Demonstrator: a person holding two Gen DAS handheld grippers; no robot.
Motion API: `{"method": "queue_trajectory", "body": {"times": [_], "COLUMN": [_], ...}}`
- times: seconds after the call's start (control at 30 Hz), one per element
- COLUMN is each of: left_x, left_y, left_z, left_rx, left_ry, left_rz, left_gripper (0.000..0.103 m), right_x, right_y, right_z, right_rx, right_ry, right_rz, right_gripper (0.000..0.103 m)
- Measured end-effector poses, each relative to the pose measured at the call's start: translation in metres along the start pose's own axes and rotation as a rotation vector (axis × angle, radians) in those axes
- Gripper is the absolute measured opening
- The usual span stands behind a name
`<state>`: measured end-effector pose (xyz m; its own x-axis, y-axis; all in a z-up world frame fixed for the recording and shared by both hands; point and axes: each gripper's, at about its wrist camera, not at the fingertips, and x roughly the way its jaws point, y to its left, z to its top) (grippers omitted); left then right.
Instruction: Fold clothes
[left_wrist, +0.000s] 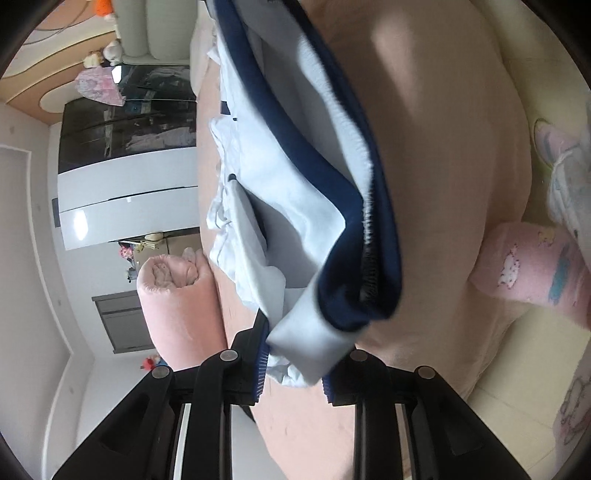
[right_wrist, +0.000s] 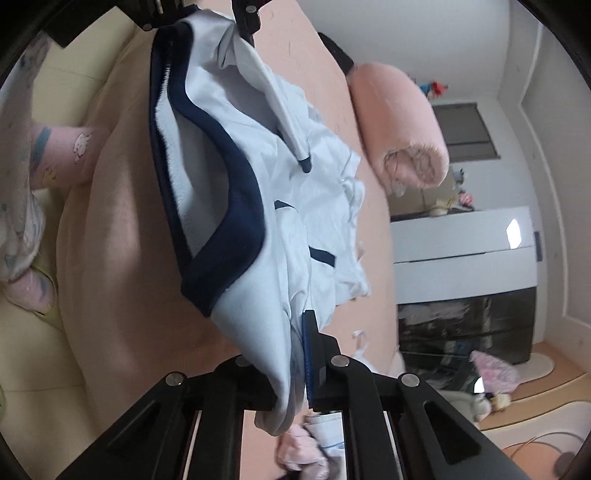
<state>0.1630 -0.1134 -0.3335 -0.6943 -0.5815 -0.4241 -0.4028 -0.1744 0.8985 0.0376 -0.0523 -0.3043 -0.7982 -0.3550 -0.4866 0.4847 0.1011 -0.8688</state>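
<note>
The left gripper, angled downward over the bed, has its black jaws clamped on a fold of the pale blue garment with navy blue trim. The right gripper, likewise tilted downward, is pinched tight on another edge of the same garment. In the right wrist view the left gripper appears at the top, facing the right one, so the cloth hangs stretched between the two, lifted above the peach-coloured bedsheet with its lower part draping onto it. A rolled pink fluffy blanket lies beside the garment on the bed. A white glossy cabinet stands beyond.
</note>
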Motion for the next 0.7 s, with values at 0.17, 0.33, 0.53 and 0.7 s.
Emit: {"method": "queue_trajectory", "body": {"times": [0.17, 0.33, 0.53, 0.7], "left_x": [0.037, 0.047, 0.034, 0.023], "left_y": [0.027, 0.054, 0.063, 0.068], "left_z": [0.020, 0.018, 0.011, 0.007], "left_rx": [-0.073, -0.109, -0.083, -0.070], "left_ry": [-0.016, -0.053, -0.076, -0.080], "left_rz": [0.009, 0.015, 0.001, -0.009], "left_gripper": [0.015, 0.013, 0.012, 0.012], "right_x": [-0.006, -0.008, -0.021, -0.029], "right_y": [-0.016, -0.032, -0.034, -0.034], "right_z": [0.008, 0.015, 0.012, 0.012], "right_rx": [0.020, 0.030, 0.024, 0.005], "right_ry": [-0.006, -0.006, 0.002, 0.006], "right_rz": [-0.027, -0.066, -0.069, -0.050], "right_gripper": [0.006, 0.006, 0.006, 0.006]}}
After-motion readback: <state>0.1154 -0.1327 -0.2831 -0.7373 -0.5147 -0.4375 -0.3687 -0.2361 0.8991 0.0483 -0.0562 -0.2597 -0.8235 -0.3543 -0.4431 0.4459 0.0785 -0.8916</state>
